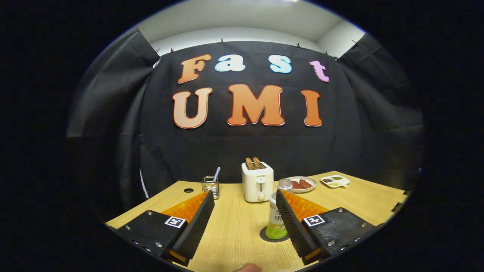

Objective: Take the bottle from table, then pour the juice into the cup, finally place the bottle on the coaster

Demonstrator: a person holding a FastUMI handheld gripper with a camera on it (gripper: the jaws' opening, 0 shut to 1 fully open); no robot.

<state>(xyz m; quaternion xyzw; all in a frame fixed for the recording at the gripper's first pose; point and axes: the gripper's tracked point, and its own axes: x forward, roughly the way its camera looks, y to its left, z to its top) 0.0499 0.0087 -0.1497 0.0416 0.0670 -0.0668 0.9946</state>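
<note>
Fingers (245, 196) spread wide, bottle (276, 223) upright on coaster (263, 235), seemingly just inside right finger

Tongs (245, 206) level above the tabletop, fingers (196, 223) spread wide, gripping nothing.

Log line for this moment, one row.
gripper: open, holds nothing | green-and-white juice bottle: upright on dark round coaster, beside one finger | clear glass cup with striped straw: beyond fingers | white toaster: behind
</note>
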